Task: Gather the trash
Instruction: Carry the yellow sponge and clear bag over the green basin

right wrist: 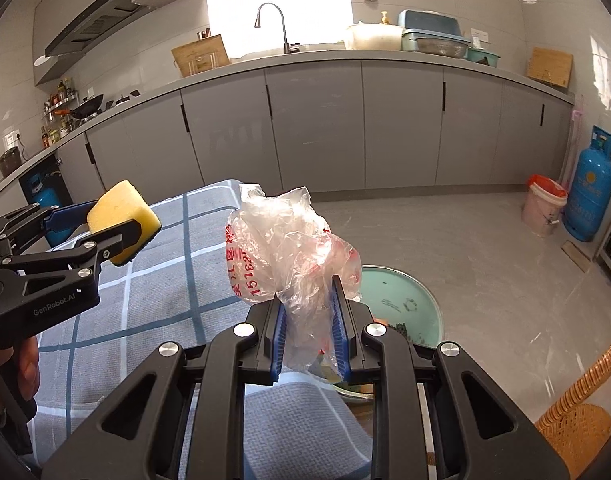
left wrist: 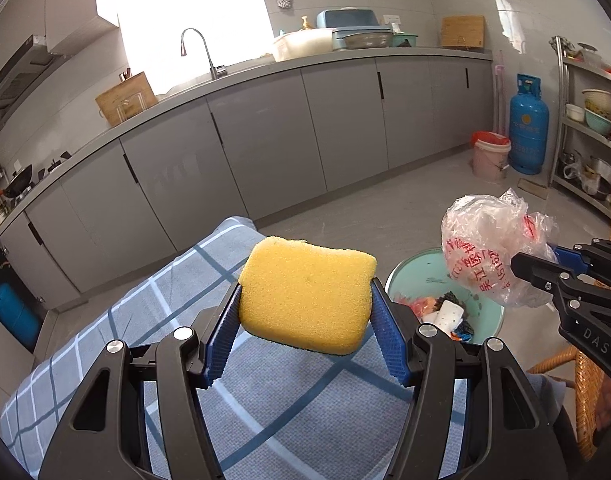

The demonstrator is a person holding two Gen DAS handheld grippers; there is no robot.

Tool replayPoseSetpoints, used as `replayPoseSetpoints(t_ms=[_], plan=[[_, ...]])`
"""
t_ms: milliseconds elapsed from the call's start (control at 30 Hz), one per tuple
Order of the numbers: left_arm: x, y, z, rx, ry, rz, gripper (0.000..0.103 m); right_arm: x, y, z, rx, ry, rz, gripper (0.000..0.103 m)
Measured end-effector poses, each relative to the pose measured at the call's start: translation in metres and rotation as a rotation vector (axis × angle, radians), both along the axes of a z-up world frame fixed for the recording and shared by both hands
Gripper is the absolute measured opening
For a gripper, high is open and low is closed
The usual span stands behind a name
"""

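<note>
My left gripper [left wrist: 305, 300] is shut on a yellow sponge [left wrist: 307, 298] and holds it above the blue checked cloth [left wrist: 265, 400]. It also shows in the right wrist view [right wrist: 117, 232], with the sponge [right wrist: 123, 214] at the left. My right gripper [right wrist: 307, 312] is shut on a crumpled clear plastic bag with red print [right wrist: 289, 252], held above a mint green bin [right wrist: 401, 300]. In the left wrist view the bag [left wrist: 489, 248] hangs over the bin [left wrist: 409, 276], which holds some trash [left wrist: 445, 312].
Grey kitchen cabinets [left wrist: 265, 140] run along the back under a counter with a sink tap [left wrist: 201, 52]. A pink bucket [left wrist: 490, 156] and blue gas cylinder [left wrist: 527, 124] stand at the right. A wicker chair [right wrist: 577, 420] is at the lower right. A metal shelf [left wrist: 589, 128] stands far right.
</note>
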State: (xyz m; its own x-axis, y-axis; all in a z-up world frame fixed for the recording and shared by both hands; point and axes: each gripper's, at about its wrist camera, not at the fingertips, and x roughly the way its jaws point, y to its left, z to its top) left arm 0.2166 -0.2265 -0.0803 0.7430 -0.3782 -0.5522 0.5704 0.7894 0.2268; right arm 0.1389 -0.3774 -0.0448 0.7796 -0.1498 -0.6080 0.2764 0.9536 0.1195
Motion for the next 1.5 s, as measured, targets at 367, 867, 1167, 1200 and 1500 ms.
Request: replayPoseSetpoints(t_ms=[367,867,1167,1200,1500], plan=[[-0.002,-0.040,-0.004,0.002,-0.005,-0.063,0.062,-0.002,-0.036,-0.004,0.000,0.008,-0.067,0.022],[0.003,-0.085,-0.017,0.020,0.018,-0.123,0.062,-0.001,-0.072,-0.014,0.010,0.013,-0.121,0.022],[0.009,-0.104,-0.026,0.036,0.033,-0.147,0.062,0.002,-0.085,-0.020,0.020,0.016,-0.138,0.022],[0.010,-0.106,-0.027,0.038,0.034,-0.149,0.062,0.003,-0.086,-0.021,0.021,0.017,-0.139,0.022],[0.020,-0.121,-0.041,0.050,0.064,-0.161,0.062,0.013,-0.089,-0.024,0.019,0.029,-0.148,0.023]])
